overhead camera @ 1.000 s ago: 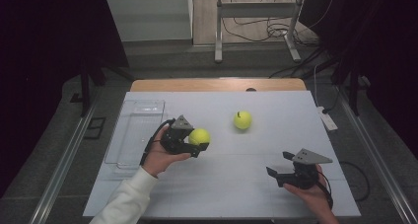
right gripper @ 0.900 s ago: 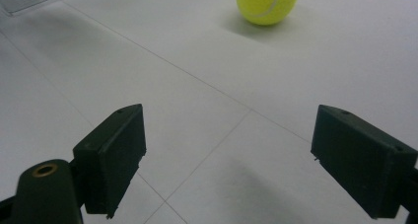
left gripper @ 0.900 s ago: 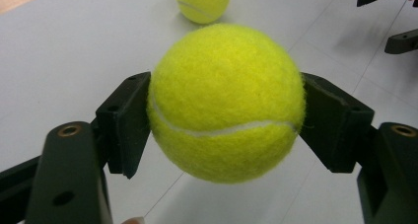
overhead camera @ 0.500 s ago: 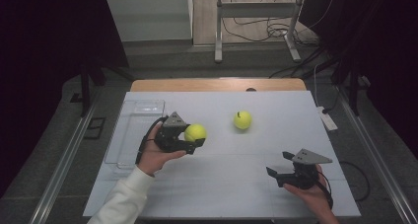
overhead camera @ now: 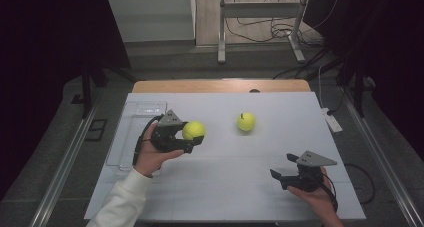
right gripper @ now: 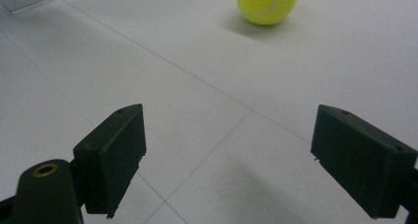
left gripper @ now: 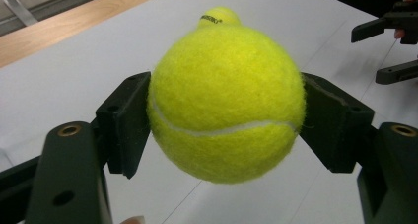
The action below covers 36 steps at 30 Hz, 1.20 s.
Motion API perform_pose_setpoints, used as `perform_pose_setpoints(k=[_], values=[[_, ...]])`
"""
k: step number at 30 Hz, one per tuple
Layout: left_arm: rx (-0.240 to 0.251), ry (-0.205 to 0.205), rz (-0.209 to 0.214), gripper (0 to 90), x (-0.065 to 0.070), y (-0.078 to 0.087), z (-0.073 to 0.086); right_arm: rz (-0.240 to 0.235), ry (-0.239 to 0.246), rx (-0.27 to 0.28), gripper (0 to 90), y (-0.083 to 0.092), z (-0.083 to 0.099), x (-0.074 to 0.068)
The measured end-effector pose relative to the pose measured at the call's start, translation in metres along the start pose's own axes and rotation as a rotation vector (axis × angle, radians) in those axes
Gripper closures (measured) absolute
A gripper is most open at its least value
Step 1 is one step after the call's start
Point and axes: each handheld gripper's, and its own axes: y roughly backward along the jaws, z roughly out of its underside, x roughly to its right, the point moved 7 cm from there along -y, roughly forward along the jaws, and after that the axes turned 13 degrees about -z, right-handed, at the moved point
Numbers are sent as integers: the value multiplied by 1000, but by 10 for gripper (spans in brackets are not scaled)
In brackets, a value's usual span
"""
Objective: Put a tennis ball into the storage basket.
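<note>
A yellow tennis ball [overhead camera: 193,130] [left gripper: 224,103] is clamped between the black pads of my left gripper [overhead camera: 192,134] [left gripper: 224,115], held up off the white table [overhead camera: 220,187] at its left side. A second tennis ball [overhead camera: 246,121] [right gripper: 267,3] [left gripper: 219,17] rests on the table farther back, near the middle. My right gripper [overhead camera: 281,167] [right gripper: 229,160] hovers low at the front right, open, with only bare table between its pads; it points toward the resting ball.
A clear plastic tray [overhead camera: 137,112] lies at the table's left edge, just behind and beside the left hand. A wooden strip [overhead camera: 220,85] borders the far edge. A white power strip [overhead camera: 331,121] sits off the right edge.
The left gripper has risen and shifted back and a little left with the ball in its pads. The right gripper and the resting ball have stayed put.
</note>
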Motion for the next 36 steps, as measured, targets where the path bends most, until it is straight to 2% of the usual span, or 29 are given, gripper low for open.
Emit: perform_pose_setpoints(k=[21, 36], values=[[42, 35, -32, 272, -16, 14, -5, -1, 2, -2, 140, 0, 0, 0], [63, 70, -71, 272, -30, 21, -6, 2, 4, -6, 141, 0, 0, 0]])
